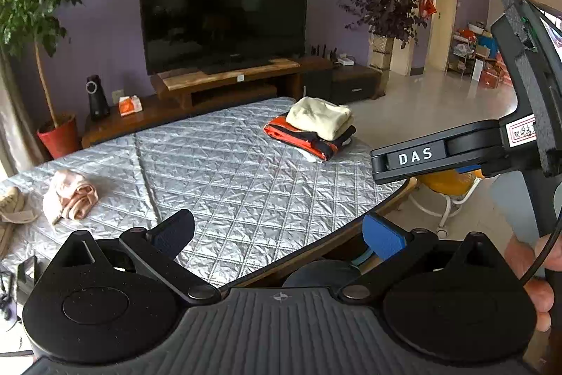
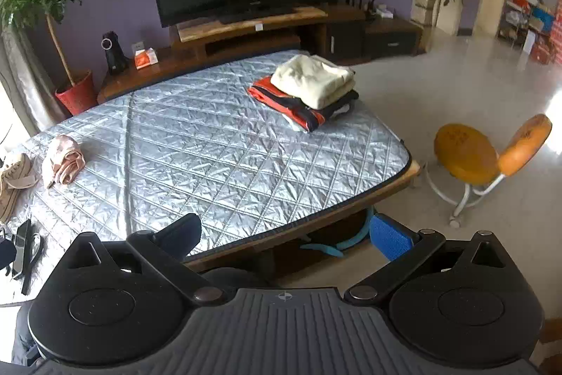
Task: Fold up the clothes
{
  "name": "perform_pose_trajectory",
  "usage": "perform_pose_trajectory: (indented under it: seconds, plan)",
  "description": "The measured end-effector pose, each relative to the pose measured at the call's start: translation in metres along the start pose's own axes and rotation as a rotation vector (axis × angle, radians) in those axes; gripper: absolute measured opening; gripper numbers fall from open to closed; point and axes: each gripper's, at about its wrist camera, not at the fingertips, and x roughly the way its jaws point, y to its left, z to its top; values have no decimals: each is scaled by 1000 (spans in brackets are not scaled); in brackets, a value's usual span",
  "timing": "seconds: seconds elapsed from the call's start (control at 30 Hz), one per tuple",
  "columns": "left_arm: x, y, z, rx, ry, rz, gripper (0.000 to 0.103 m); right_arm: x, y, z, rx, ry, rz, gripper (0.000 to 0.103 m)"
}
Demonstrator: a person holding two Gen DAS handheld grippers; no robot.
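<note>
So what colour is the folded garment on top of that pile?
Cream; the top garment of the pile shows best in the right wrist view.

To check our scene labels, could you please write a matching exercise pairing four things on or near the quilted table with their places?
Things:
1. cream garment
2. pink garment
3. orange stool
4. red plant pot

Places:
A. bunched near the table's left end
B. on the floor right of the table
C. on top of the folded stack
D. on the floor beyond the table's far left corner

Pairs: 1-C, 2-A, 3-B, 4-D
</note>
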Motion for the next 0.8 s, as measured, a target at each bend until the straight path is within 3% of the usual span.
perform_pose_trajectory:
  seconds: [0.33, 0.43, 0.8]
  plan:
    - [-33, 2, 1, -91, -1, 43, 103, -33, -3, -9, -7, -44, 31, 103]
    - [-46, 2, 0, -93, -14, 75, 103, -45, -5, -11, 1, -59, 48, 103]
    - [-96, -9, -14, -115, -64, 83, 103, -90, 4, -31, -43, -134, 45, 103]
